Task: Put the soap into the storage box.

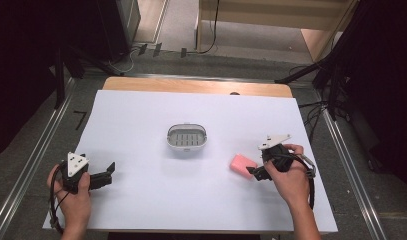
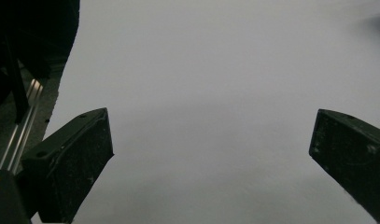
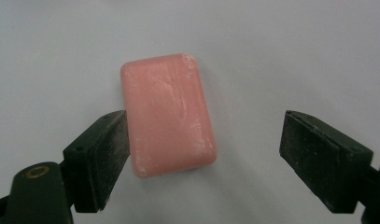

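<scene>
- Pink rectangular soap bar with rounded corners [image 3: 168, 114] lies flat on the white sheet covering the table [image 1: 141, 200], right of centre and toward the near edge. Whitish scuffs on its top face; no stamp or lettering readable.
- Right gripper [image 3: 204, 161], held in the person's right hand [image 1: 291, 177], has its jaws spread wide around the near part of the bar. In the right gripper view one jaw pad sits at or touching the bar's long side; the other stands well apart with bare sheet between.
- Grey-white oval soap dish with a slotted drain insert [image 1: 186, 137] sits near the sheet's middle, apart from the bar, with open sheet all around it. Nothing shows on its slats.
- Left gripper [image 2: 211, 149], in the left hand [image 1: 73, 197], rests at the near-left corner, jaws spread, nothing between them, just blank sheet. The sheet's left edge and a metal rail lie close beside it.
- Broad open sheet between the two grippers and behind the dish; a wooden strip of tabletop shows along the far edge.
- Black hand-drawn mark [image 1: 80, 119] on the floor left of the table, shaped like a 7; meaning unclear.
- Surroundings dark; both forearms cut off at the bottom edge.
</scene>
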A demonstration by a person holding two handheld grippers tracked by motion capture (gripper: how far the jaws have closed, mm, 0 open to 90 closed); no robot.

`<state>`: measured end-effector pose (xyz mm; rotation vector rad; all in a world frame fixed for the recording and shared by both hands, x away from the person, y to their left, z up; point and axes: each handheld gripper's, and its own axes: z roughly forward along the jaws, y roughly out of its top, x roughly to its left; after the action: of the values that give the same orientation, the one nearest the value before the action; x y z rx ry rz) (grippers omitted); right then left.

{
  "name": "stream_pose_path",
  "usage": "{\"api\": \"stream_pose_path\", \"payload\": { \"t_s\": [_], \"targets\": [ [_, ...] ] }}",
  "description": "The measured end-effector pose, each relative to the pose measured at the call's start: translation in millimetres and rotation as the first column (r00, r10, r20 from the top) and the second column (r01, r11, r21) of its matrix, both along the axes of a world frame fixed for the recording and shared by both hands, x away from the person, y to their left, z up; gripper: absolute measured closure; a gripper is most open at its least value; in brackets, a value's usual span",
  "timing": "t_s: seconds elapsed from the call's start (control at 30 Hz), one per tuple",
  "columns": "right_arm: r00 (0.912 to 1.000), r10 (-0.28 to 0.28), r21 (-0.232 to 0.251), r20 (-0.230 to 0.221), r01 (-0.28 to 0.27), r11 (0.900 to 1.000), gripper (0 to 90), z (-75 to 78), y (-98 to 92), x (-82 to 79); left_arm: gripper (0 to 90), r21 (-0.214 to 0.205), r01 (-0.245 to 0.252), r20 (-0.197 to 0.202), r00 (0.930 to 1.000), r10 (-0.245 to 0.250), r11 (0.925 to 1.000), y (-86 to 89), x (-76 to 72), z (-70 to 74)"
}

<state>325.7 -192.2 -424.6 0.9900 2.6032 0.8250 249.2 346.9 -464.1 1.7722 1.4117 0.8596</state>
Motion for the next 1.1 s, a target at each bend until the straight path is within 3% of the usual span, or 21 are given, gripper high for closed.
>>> {"api": "stream_pose_path", "payload": {
  "t_s": [0.47, 0.83, 1.1],
  "targets": [
    [0.9983, 0.040, -0.039, -0.043, -0.041, 0.9984, 19.8, -6.3, 22.8, 11.4, 0.1, -0.002, 0.002, 0.000, 1.0000, -0.002, 1.0000, 0.1, 0.3, -0.1],
    [0.9917, 0.083, -0.067, -0.098, -0.090, 0.9937, 23.8, -11.4, 32.9, 16.1, 0.1, -0.001, 0.001, -0.001, 1.0000, -0.001, 1.0000, -0.1, 0.4, -0.2],
    [0.9840, 0.098, -0.096, -0.149, -0.113, 0.9889, 32.6, -18.9, 36.2, 19.3, 0.1, -0.002, 0.004, -0.004, 1.0000, -0.004, 1.0000, 0.4, 0.5, 0.0]
  ]
}}
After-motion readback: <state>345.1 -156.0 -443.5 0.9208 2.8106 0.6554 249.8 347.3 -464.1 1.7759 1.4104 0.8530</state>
